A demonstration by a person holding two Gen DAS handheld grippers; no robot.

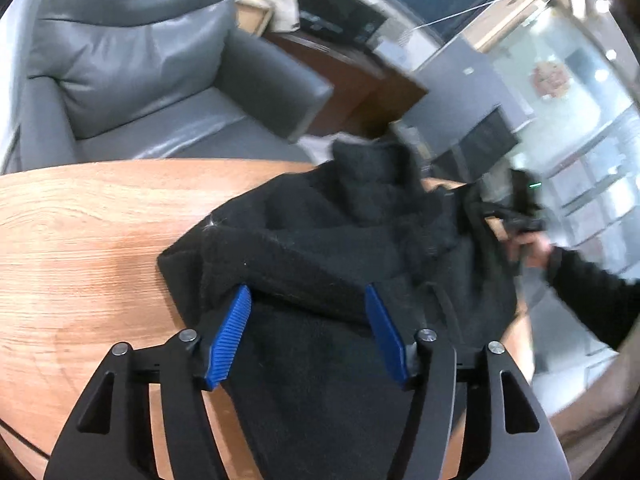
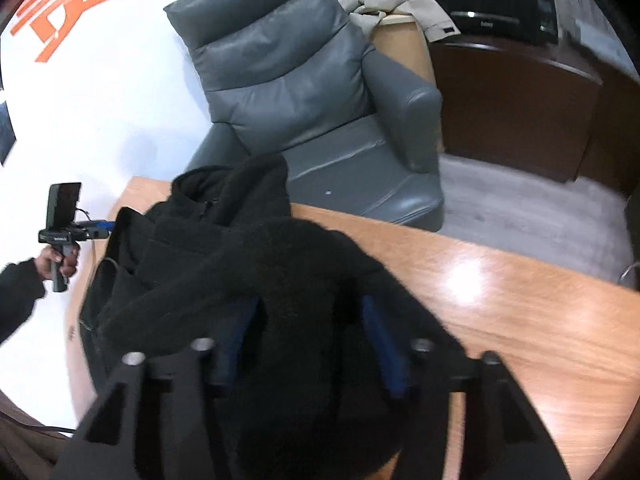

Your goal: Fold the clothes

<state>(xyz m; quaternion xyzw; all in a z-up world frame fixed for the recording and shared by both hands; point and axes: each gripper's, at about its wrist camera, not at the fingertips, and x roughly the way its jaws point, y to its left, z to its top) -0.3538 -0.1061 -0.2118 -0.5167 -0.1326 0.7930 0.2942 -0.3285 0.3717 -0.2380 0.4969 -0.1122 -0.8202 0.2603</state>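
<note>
a black fleece [image 1: 340, 240] lies bunched on a wooden table [image 1: 80, 240], spread across the table's side nearest the grey armchair [image 1: 132, 60] and trailing off toward the camera; seen from the left wrist, the left gripper [image 1: 306, 300] stands wide, its blue pads [image 1: 230, 336] set apart with a fold of fleece lying between and under them, tips touching the cloth but not pinching it; seen from the right wrist, the right gripper [image 2: 308, 320] is also wide, blurred, with a thick hump of fleece [image 2: 280, 280] heaped between its fingers and over them; whether it grips any cloth i cannot tell; a hand [image 2: 56, 264] in a dark sleeve holds the left gripper's handle at the table's far left edge; behind the armchair [image 2: 300, 80] sit a beige cloth [image 2: 384, 4] and a dark cabinet [image 2: 512, 96].
</note>
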